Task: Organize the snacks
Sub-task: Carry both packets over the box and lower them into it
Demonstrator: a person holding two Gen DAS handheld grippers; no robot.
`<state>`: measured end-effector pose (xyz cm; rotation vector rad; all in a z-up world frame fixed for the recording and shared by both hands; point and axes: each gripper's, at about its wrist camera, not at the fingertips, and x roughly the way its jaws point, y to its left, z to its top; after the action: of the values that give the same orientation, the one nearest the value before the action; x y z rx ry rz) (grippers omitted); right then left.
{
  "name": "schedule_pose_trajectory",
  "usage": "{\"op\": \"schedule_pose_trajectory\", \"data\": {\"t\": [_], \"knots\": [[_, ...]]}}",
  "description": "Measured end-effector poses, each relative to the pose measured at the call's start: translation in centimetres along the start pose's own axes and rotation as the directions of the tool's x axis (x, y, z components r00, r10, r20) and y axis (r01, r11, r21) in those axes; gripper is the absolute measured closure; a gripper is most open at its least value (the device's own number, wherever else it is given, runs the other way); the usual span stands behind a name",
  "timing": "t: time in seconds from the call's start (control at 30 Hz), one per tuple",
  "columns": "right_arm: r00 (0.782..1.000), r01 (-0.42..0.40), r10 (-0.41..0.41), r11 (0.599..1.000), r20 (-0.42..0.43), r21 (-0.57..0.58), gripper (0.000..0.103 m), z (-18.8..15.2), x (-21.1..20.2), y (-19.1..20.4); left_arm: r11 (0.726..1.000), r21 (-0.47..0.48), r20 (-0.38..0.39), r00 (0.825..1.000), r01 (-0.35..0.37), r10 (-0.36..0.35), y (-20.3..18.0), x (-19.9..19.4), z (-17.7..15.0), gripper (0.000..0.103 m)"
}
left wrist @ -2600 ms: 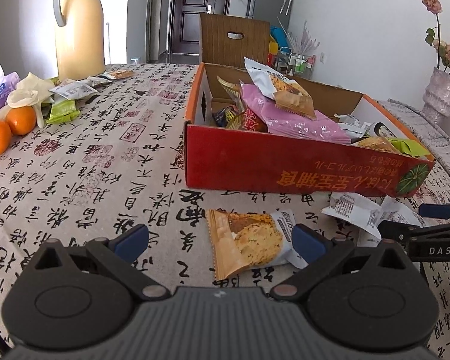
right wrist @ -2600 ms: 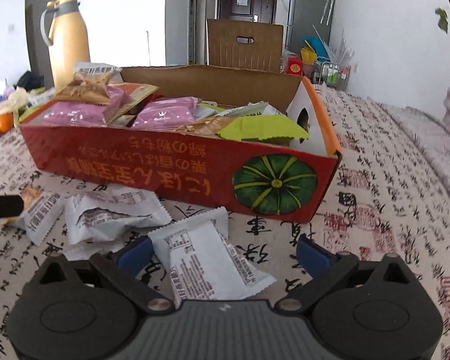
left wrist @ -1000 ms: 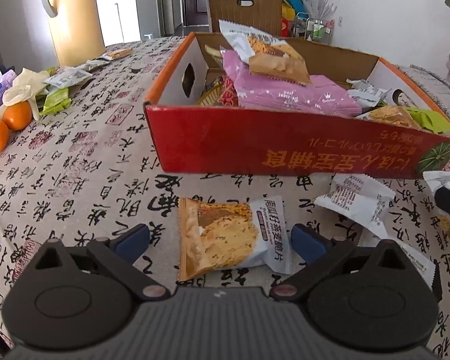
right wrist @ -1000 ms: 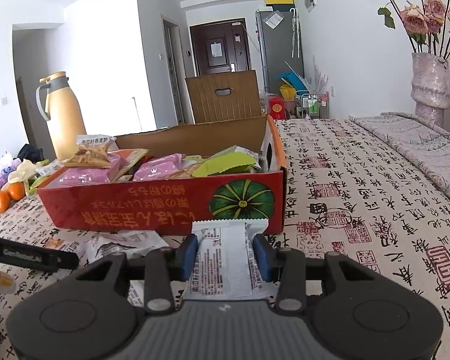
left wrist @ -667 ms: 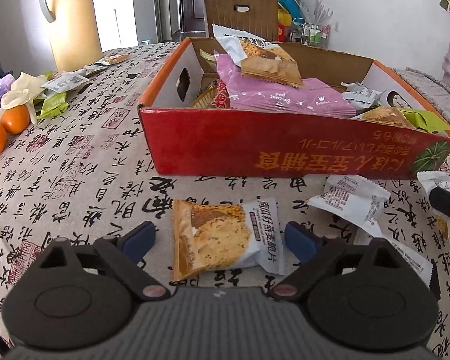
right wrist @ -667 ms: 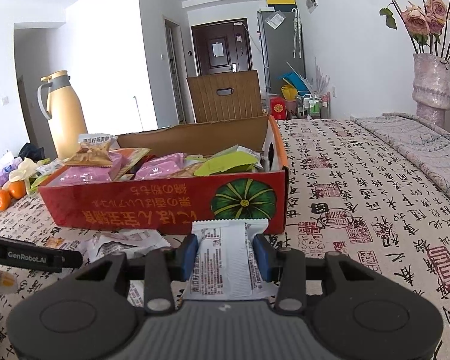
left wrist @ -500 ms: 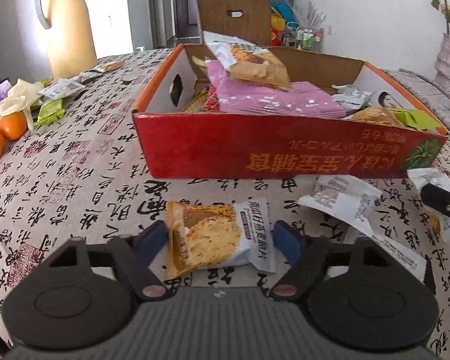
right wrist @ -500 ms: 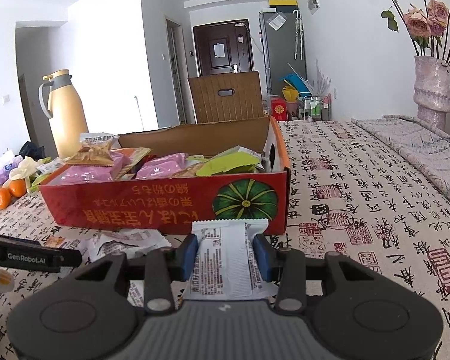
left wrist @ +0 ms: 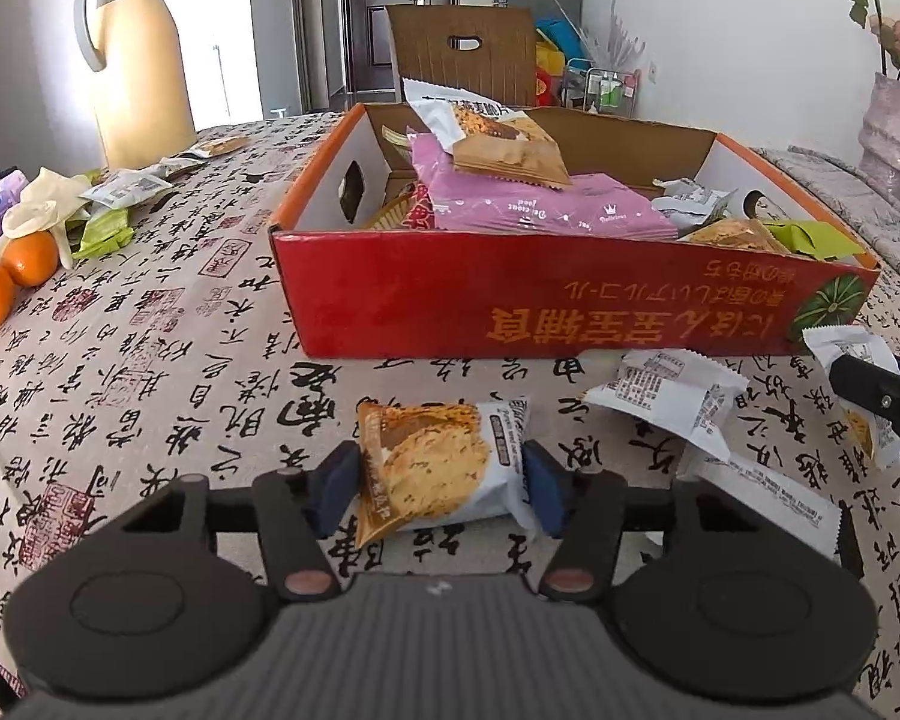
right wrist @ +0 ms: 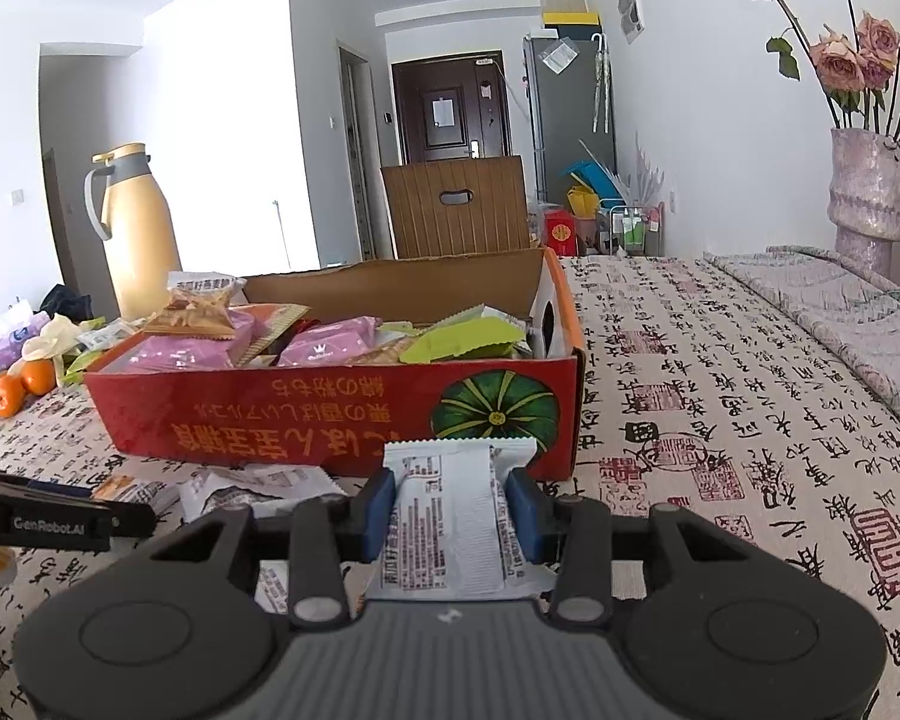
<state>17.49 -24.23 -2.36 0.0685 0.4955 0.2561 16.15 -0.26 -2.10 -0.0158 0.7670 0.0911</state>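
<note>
A red cardboard box holds several snack packs, pink, green and brown. It also shows in the right wrist view. My left gripper is shut on an oat cracker pack that still touches the tablecloth in front of the box. My right gripper is shut on a white snack pack and holds it lifted in front of the box's right corner. Loose white packs lie on the cloth right of the cracker pack.
A yellow thermos jug stands far left, with oranges and small packets beside it. A vase of roses stands far right. A brown chair back is behind the box.
My left gripper's jaws have closed from wide open onto the oat cracker pack. My right gripper first closed on the white pack and lifted it, then held still.
</note>
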Motion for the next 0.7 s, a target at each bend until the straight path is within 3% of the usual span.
{"op": "schedule_pose_trajectory", "data": {"t": [0.7], "knots": [[0.994,-0.014,0.020,0.998,0.108,-0.055,0.063,2.2,-3.1,1.7,0.998,0.029,0.143,0.988,0.056,-0.059,-1.2,-4.5,2.3,0.044]]}}
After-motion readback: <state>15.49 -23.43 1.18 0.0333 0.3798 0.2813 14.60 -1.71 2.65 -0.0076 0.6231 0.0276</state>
